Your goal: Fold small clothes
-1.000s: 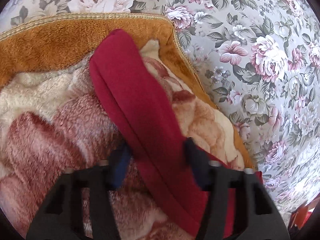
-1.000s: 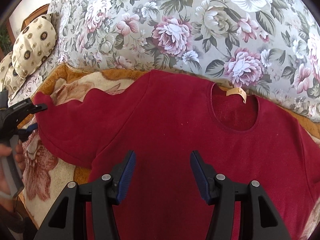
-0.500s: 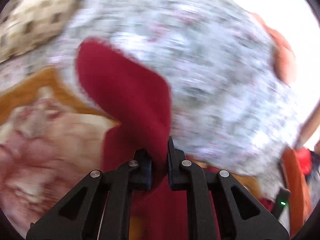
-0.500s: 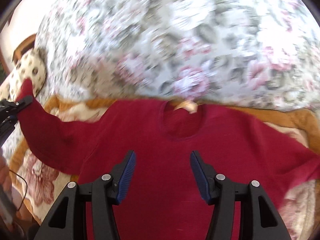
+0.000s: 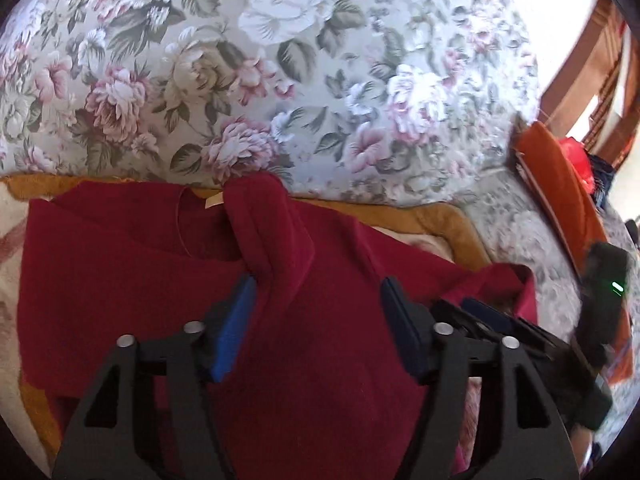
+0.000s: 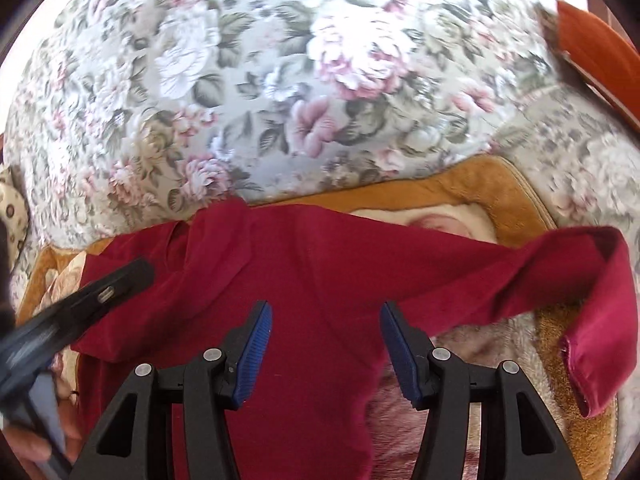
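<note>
- The red sweater [image 5: 132, 280] lies spread on a plush blanket [image 6: 472, 196] with an orange border, which covers a floral sofa [image 5: 280, 60]; the neckline and its pale label [image 5: 213, 201] sit toward the blanket's back edge, against the sofa's backrest.
- The sweater's left sleeve [image 5: 268, 224] is folded in across the chest, its cuff end lying beside the neckline near the blanket's back edge.
- The other sleeve [image 6: 560, 280] stretches out toward the blanket's right edge, its end doubled over and hanging down with the cuff [image 6: 592, 364] over the blanket's pile.
- The left claw [image 5: 316, 324] stands wide open over the middle of the sweater, blue pads [image 5: 232, 332] well apart, holding nothing.
- The right claw [image 6: 326, 354] is likewise wide open and empty, poised over the sweater's body near where the outstretched sleeve joins it.
- In the right wrist view, the left claw comes in from the left edge as a dark shape above the folded sleeve.
- An orange-brown cushion [image 5: 560, 184] sits at the sofa's right end.
</note>
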Demonstrator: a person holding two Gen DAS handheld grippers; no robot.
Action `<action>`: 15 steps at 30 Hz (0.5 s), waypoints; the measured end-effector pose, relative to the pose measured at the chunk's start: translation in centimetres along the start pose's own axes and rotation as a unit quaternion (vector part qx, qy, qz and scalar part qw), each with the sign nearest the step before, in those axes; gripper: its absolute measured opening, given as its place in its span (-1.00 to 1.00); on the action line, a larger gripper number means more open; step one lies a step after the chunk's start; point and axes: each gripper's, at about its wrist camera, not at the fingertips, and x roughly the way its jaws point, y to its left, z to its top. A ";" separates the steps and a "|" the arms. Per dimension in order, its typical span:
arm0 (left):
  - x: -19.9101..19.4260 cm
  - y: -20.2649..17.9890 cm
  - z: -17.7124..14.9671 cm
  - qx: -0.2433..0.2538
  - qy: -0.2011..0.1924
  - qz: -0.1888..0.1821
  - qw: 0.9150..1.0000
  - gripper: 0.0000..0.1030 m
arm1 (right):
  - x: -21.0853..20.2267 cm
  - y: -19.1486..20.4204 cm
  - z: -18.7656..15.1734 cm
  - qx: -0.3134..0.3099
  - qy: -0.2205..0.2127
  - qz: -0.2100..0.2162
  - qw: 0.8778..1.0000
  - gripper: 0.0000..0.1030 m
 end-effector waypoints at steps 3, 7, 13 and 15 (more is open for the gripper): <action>-3.4 0.8 -0.4 0.015 -0.020 0.012 1.000 0.51 | 0.4 -0.3 0.1 0.012 0.000 0.015 1.000 0.05; -5.8 4.5 -1.5 0.007 -0.024 0.092 0.995 0.56 | 1.2 0.9 0.4 0.004 0.003 0.029 1.000 0.05; -4.6 10.5 -4.3 -0.035 0.004 0.184 0.982 0.56 | 3.6 5.3 2.7 -0.044 -0.001 0.026 0.999 0.05; -3.7 11.2 -4.9 -0.041 0.008 0.184 0.982 0.56 | 4.8 8.0 3.4 -0.082 0.003 0.030 0.996 0.05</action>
